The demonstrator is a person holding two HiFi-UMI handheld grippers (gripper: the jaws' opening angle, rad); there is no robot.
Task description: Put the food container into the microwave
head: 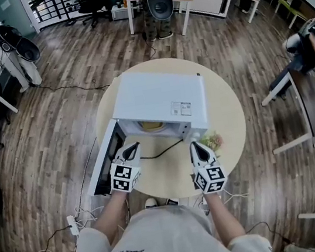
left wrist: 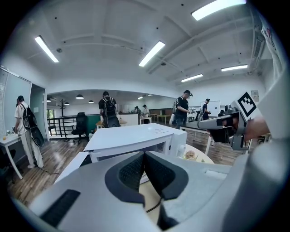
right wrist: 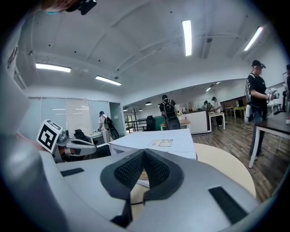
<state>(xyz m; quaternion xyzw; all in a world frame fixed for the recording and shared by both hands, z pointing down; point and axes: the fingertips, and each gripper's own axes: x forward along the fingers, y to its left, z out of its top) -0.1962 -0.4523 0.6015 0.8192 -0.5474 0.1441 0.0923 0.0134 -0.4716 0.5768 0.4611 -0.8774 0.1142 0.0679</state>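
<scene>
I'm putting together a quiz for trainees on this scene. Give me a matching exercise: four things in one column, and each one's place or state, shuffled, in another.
Things:
1. microwave door
2. yellow container
3. black cable
4. left gripper

Places or states:
A. inside the microwave
B. fingers shut, nothing between them
C. swung open
D. lying on the table, in front of the microwave

Pairs: 1-C; 2-A; 3-D; 4-B
</scene>
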